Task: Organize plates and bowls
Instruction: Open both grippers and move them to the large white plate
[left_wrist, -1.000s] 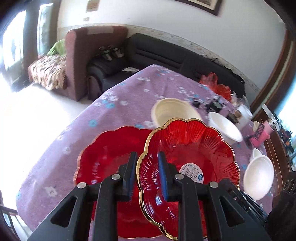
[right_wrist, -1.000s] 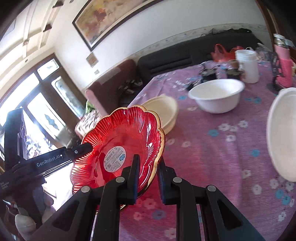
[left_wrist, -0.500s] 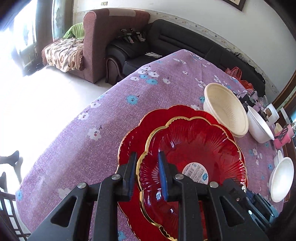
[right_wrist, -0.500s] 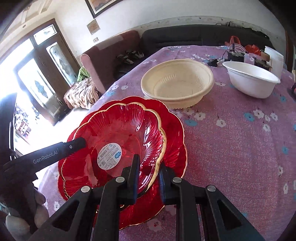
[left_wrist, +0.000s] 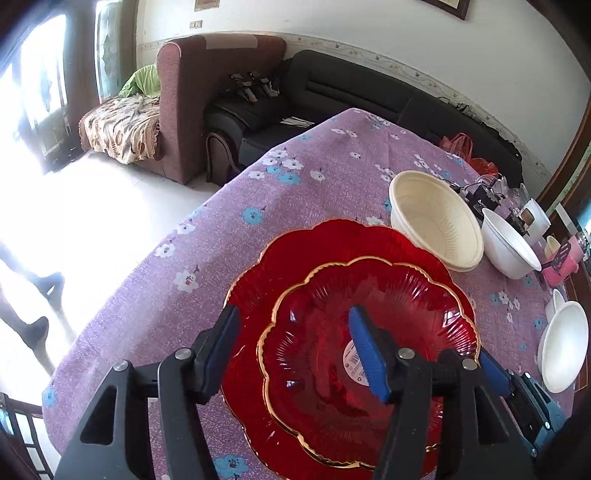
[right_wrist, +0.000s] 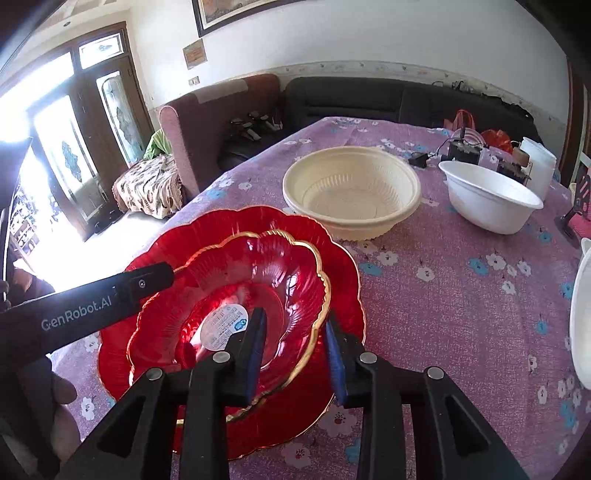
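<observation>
A small red glass bowl with a gold rim (left_wrist: 373, 354) (right_wrist: 258, 280) rests nested in a larger red scalloped plate (left_wrist: 295, 254) (right_wrist: 332, 258) on the purple flowered tablecloth. My left gripper (left_wrist: 295, 332) is open, its fingers straddling the bowl's near rim without clamping it. My right gripper (right_wrist: 295, 336) is open too, its fingers on either side of the bowl's rim on the opposite side. A cream ribbed bowl (left_wrist: 436, 221) (right_wrist: 351, 192) and a white bowl (left_wrist: 509, 251) (right_wrist: 491, 199) stand just beyond the plate.
Another white bowl (left_wrist: 565, 347) (right_wrist: 581, 317) sits at the right. A pink item (left_wrist: 561, 262), a white cup (right_wrist: 537, 162) and small dark gadgets (right_wrist: 465, 147) crowd the far end. The table edge (left_wrist: 147, 258) drops off at left; sofas stand behind.
Both grippers lowered the small red bowl into the larger red plate, then opened and let go of its rim.
</observation>
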